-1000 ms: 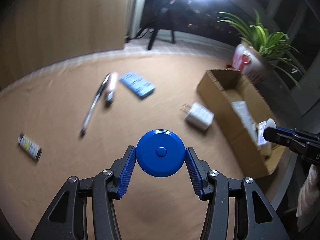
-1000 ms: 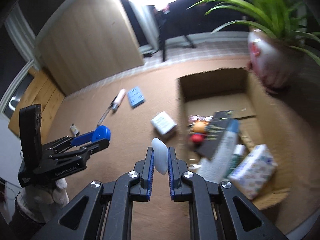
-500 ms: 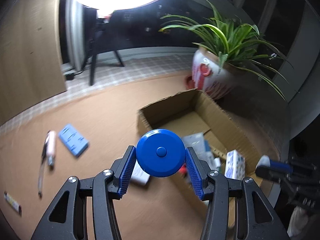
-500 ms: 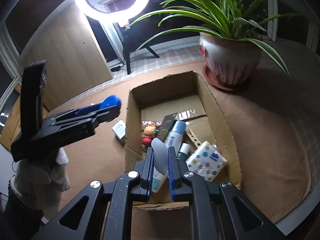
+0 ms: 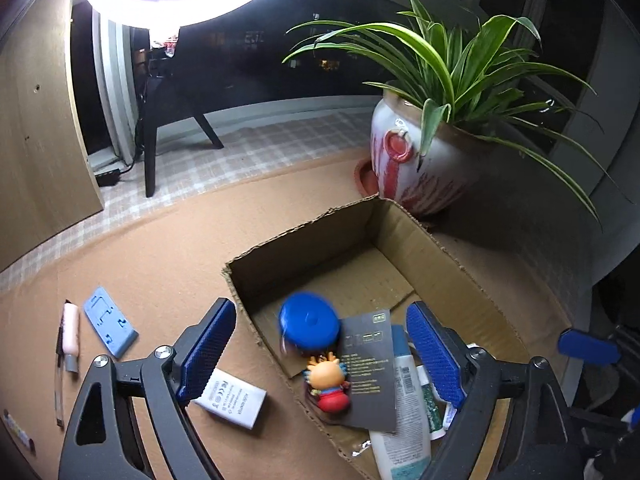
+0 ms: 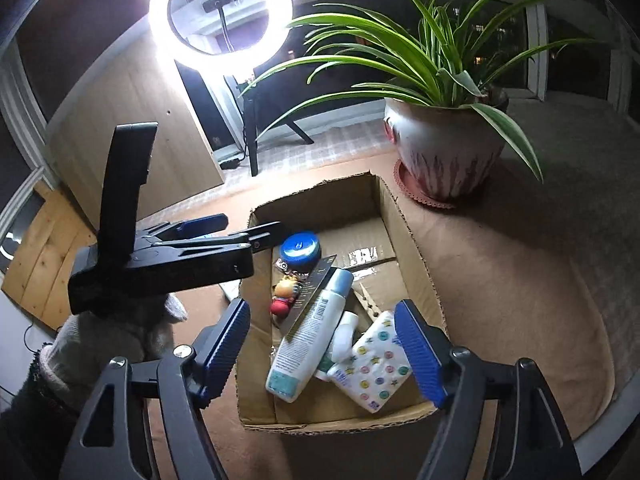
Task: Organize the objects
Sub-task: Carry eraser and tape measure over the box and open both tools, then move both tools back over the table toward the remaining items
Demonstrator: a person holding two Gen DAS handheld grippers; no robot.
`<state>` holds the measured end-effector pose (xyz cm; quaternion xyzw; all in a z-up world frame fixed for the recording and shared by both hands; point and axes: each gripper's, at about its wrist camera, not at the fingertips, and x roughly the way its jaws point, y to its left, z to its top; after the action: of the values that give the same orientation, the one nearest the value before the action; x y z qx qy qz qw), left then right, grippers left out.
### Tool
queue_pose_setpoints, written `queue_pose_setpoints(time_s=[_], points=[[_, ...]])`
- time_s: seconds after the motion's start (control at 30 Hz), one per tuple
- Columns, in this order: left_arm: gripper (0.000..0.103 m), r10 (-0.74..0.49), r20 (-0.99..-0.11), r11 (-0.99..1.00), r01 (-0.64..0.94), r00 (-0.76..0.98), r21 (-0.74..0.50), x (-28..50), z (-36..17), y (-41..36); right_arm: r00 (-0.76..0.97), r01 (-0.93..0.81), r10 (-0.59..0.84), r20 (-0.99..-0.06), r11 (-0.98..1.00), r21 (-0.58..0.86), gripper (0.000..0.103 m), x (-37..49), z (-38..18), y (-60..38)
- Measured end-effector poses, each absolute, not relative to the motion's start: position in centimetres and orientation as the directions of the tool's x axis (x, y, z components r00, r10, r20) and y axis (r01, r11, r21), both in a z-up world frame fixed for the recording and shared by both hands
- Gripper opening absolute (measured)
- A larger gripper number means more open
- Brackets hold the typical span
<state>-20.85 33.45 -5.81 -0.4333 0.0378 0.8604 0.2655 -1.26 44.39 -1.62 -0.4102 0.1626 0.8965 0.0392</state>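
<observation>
An open cardboard box (image 5: 460, 264) (image 6: 416, 248) stands on the brown felt table. A round blue tape measure (image 5: 307, 326) (image 6: 300, 247) lies inside it, blurred in the left wrist view, beside a small toy figure (image 5: 328, 380) (image 6: 285, 295), a dark card, a white bottle (image 6: 310, 336) and a dotted tissue pack (image 6: 372, 368). My left gripper (image 5: 320, 352) is open and empty above the box's left wall; it also shows in the right wrist view (image 6: 232, 228). My right gripper (image 6: 320, 356) is open and empty over the box's near end. A small white tube (image 6: 345, 334) lies below it.
Left of the box lie a white charger (image 5: 230, 398), a blue holder (image 5: 110, 326), a pink tube (image 5: 71, 334), a pen and a small battery. A potted plant (image 5: 424, 160) (image 6: 444, 152) stands behind the box. A ring light (image 6: 219, 12) stands at the back.
Both grippers have opened over the box. The blue tape measure left the left gripper and dropped into the box. The white tube left the right gripper and lies among the items.
</observation>
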Motion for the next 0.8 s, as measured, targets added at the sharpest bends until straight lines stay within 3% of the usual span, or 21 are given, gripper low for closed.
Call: queue_pose_setpoints(time_s=[0.8], points=[[0.089, 0.388, -0.728, -0.891, -0.431, -0.565, -0.14, -16.8, -2.4, 26.9, -0.647, -0.164, -0.111, -0.754, -0.946, 0.28, 0.072, -1.6, -1.6, 40.9]])
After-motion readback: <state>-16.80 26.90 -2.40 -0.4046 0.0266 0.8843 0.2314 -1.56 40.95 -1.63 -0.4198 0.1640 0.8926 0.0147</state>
